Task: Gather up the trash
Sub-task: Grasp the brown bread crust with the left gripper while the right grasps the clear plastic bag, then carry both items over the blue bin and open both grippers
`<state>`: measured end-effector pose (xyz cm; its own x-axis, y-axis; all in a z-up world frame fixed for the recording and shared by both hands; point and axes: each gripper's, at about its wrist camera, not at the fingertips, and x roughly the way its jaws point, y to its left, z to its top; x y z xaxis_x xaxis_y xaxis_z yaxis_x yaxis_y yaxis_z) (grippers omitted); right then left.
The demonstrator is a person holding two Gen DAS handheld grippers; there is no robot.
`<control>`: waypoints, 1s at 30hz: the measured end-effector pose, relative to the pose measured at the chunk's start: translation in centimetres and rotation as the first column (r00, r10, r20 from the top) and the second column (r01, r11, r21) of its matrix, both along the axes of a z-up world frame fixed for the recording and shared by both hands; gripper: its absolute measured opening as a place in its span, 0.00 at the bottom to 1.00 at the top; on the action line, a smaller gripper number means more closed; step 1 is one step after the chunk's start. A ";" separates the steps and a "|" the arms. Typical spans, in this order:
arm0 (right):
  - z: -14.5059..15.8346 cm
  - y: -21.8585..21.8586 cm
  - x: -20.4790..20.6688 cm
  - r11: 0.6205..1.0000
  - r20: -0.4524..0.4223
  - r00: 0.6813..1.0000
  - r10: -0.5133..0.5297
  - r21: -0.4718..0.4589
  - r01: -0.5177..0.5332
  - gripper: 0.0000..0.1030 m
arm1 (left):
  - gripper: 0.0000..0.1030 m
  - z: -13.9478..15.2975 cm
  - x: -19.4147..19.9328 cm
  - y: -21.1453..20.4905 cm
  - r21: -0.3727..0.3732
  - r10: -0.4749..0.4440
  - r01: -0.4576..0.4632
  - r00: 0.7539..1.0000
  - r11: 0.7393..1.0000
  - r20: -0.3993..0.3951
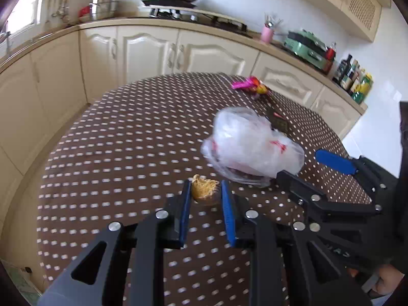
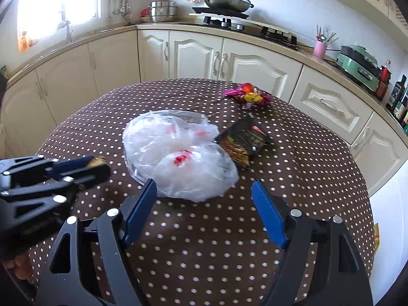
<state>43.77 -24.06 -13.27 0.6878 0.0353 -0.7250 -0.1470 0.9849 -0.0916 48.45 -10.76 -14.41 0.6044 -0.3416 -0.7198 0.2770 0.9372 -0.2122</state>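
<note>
A crumpled clear plastic bag (image 2: 178, 158) (image 1: 252, 145) with red print lies mid-table on the brown dotted cloth (image 1: 127, 140). My right gripper (image 2: 202, 185) (image 1: 299, 164) stands open, and the bag's near end reaches between its blue pads without touching them. To the bag's left, my left gripper (image 1: 205, 186) (image 2: 102, 165) is shut on a small brown-yellow scrap (image 1: 204, 190) (image 2: 98, 161), held at its fingertips just above the cloth. A dark snack packet (image 2: 242, 140) (image 1: 278, 122) lies right behind the bag. A pink and yellow wrapper (image 2: 248, 95) (image 1: 251, 85) rests near the far edge.
Cream kitchen cabinets (image 2: 199, 56) wrap around behind the round table. The counter holds a stove with a pan (image 2: 227, 2), a steel pot (image 2: 163, 11), a pink utensil cup (image 2: 320, 48), a green appliance (image 2: 357, 66) and bottles. A hand (image 1: 385, 278) holds the right gripper.
</note>
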 end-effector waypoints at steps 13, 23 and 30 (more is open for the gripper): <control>0.5 1.5 0.1 1.000 -0.011 1.000 0.018 -0.007 -0.018 0.01 | 0.22 1.9 -3.3 5.4 -0.056 0.054 -0.052 0.998 0.997 0.037; 4.9 6.0 -4.8 0.994 0.090 0.990 0.105 0.016 -0.107 0.00 | 0.22 4.4 -7.9 10.6 -0.109 0.107 -0.098 0.990 0.989 0.087; 7.3 12.5 -7.7 0.974 0.133 0.966 0.222 0.027 -0.227 0.00 | 0.22 5.8 -12.4 16.5 -0.129 0.194 -0.179 0.974 0.975 0.118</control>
<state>36.11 -11.58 -5.94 0.7457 0.2276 -0.6261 -0.3543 0.9314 -0.0835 36.09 5.71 -8.57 0.7503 -0.2911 -0.5935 0.1318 0.9457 -0.2972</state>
